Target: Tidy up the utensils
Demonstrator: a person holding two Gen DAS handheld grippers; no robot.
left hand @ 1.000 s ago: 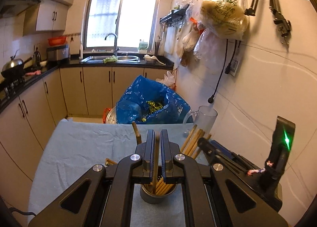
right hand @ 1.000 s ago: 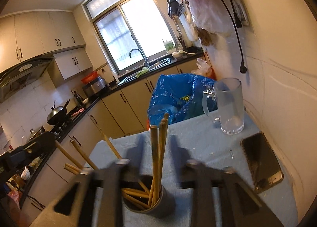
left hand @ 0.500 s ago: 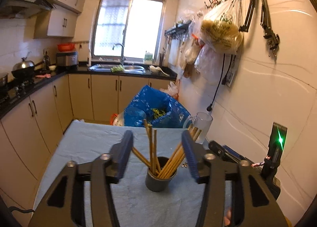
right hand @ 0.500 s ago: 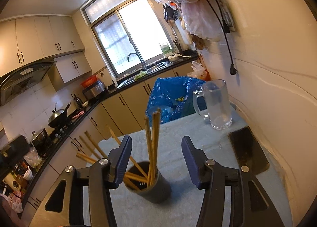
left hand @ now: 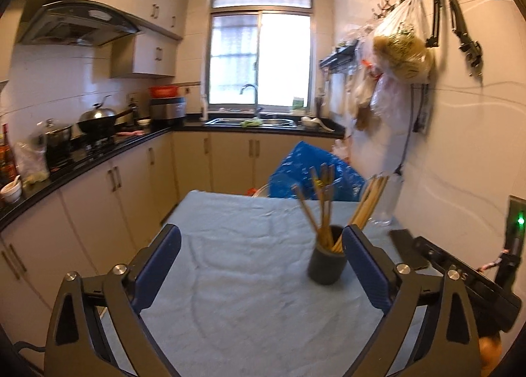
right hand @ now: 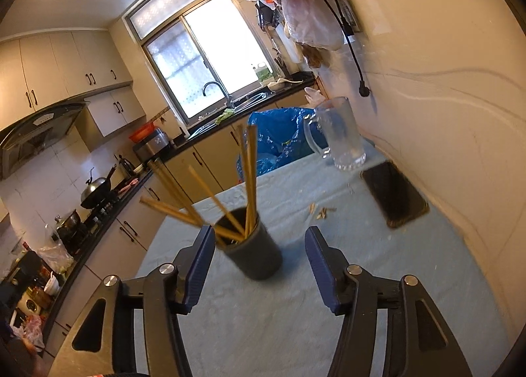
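Since the chopsticks (right hand: 227, 199) all stand in the cup (right hand: 253, 252) on the table (left hand: 230, 294), this looks basically done, with both the left gripper (left hand: 259, 265) and right gripper (right hand: 259, 265) spread wide and empty (only crumbs (right hand: 320, 211) left).

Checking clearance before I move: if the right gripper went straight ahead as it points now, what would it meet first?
Most likely the dark holder of chopsticks, just ahead between the open right gripper fingers; depth is uncertain.
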